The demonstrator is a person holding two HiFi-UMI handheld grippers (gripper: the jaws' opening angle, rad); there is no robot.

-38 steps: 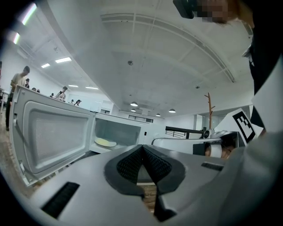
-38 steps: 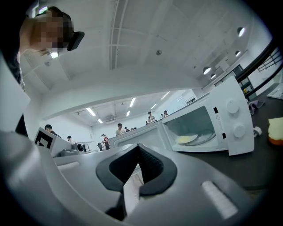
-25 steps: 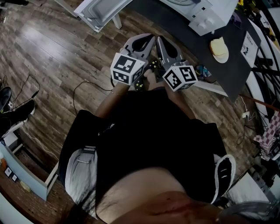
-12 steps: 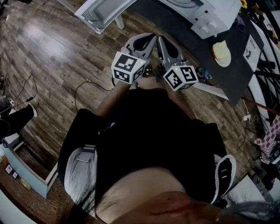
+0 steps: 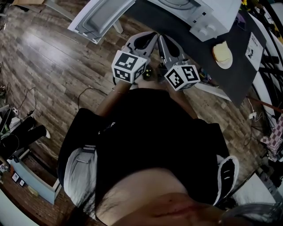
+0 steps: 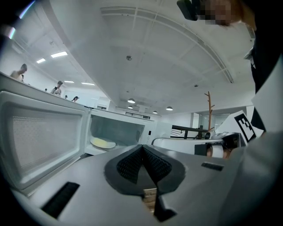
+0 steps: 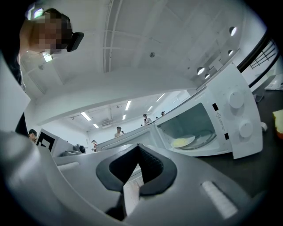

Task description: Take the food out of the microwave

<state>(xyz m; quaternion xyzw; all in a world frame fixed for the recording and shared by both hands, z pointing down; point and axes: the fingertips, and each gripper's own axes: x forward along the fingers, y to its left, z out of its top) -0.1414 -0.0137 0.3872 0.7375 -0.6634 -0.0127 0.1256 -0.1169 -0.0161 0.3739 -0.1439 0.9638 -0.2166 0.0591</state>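
The white microwave (image 5: 208, 13) stands on a dark table (image 5: 177, 26) with its door (image 5: 101, 15) swung wide open. Inside it lies a plate with yellow food (image 6: 103, 142), which the right gripper view also shows, as the plate (image 7: 182, 142) on the turntable. My left gripper (image 5: 148, 37) and right gripper (image 5: 162, 40) are side by side in front of the opening, well short of it and pointing at it. The left gripper (image 6: 142, 152) is shut with nothing in it. So is the right gripper (image 7: 138, 152).
A second plate with pale food (image 5: 222, 54) sits on the table to the right of the microwave, beside a printed sheet (image 5: 253, 46). Cables trail over the wooden floor (image 5: 53, 57) at left. Several people stand far off in the room.
Both grippers have edged a little toward the microwave, and more of the open door shows at the top of the head view. The jaws stay shut.
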